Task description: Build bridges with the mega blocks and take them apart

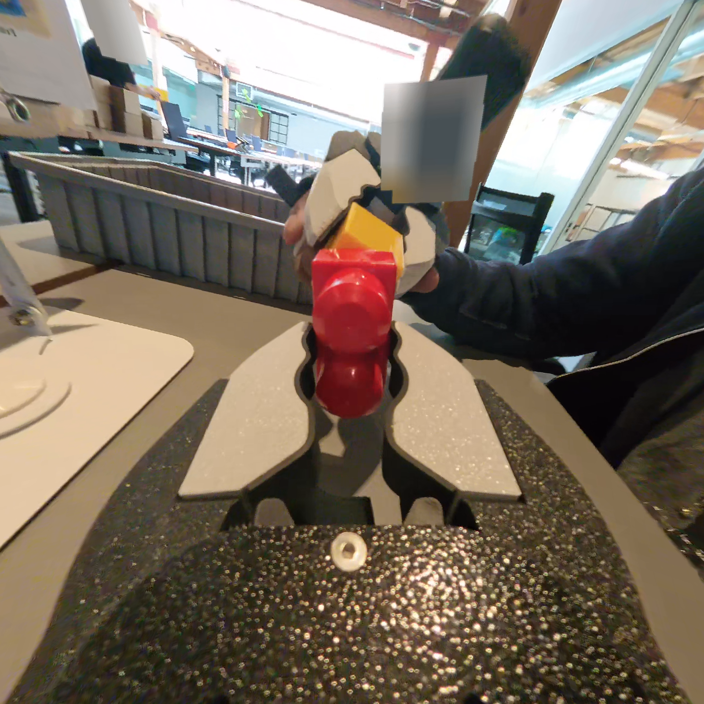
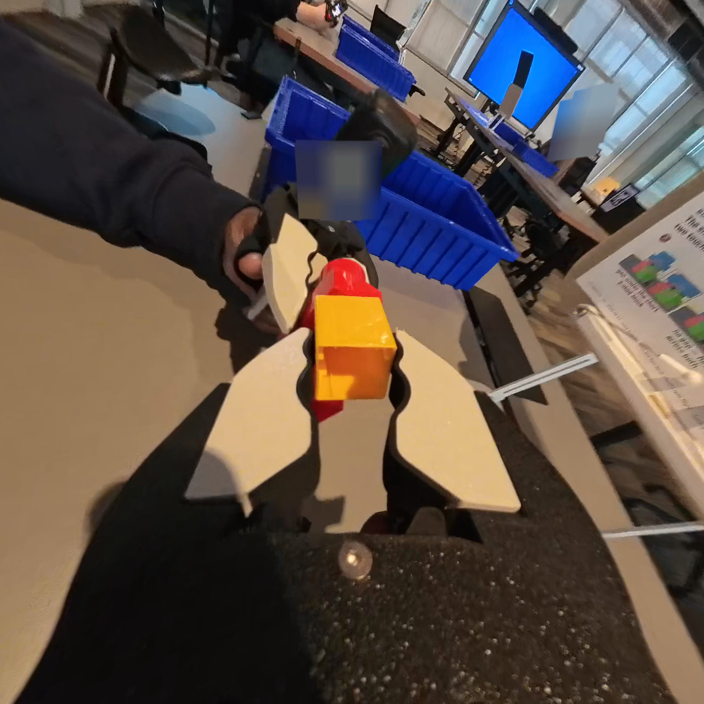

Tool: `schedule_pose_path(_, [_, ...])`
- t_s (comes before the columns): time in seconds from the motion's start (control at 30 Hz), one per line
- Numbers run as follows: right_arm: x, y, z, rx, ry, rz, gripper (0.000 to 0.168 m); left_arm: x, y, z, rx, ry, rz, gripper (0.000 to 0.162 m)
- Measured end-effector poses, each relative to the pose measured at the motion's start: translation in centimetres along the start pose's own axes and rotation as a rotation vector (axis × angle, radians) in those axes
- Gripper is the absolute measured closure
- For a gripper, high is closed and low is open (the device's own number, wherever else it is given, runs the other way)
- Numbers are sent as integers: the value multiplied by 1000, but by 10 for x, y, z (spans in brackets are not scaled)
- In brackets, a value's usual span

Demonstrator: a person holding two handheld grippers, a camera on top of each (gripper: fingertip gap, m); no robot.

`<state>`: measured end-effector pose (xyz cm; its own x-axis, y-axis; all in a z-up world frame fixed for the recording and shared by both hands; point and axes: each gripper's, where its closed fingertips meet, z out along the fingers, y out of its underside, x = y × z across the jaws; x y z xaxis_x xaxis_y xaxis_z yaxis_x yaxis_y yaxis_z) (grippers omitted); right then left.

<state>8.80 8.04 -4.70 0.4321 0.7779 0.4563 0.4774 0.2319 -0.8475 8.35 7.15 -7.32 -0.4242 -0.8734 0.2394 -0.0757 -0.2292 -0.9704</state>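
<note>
- My left gripper (image 1: 350,335) has its jaws closed on the red block (image 1: 352,304).
- My right gripper (image 2: 352,343) clamps the yellow block (image 2: 352,343).
- Both blocks meet above the table (image 1: 236,304), touching end to end.

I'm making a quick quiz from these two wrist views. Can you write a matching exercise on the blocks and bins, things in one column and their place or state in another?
Things
1. red plastic mega block
2. yellow plastic mega block
3. grey ribbed plastic bin
4. blue ribbed plastic bin

Places or states
A. clamped in the right gripper
B. behind the grippers in the right wrist view
C. clamped in the left gripper
D. behind the grippers in the left wrist view

Pairs: 1-C, 2-A, 3-D, 4-B
</note>
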Motion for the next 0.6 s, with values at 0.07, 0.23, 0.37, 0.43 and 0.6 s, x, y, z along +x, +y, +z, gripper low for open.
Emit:
schedule_pose_path(0.07, [7,-1,-4,-12,64,-78,132,-1,-5,-5,40,23,-57,126])
schedule_pose_path(0.23, [25,-9,-21,23,141,-76,132,-11,-14,-16,101,-25,-48,127])
schedule_pose_path(0.37, [24,-25,-18,33,169,-94,132,-32,-21,-20,168,-171,-31,127])
schedule_pose_path(0.43, [18,-39,-8,26,179,-120,132,-50,-29,-29,243,-278,-42,127])
schedule_pose_path(0.6, [-10,-93,59,-11,186,-225,132,-89,-50,-43,434,-406,-61,127])
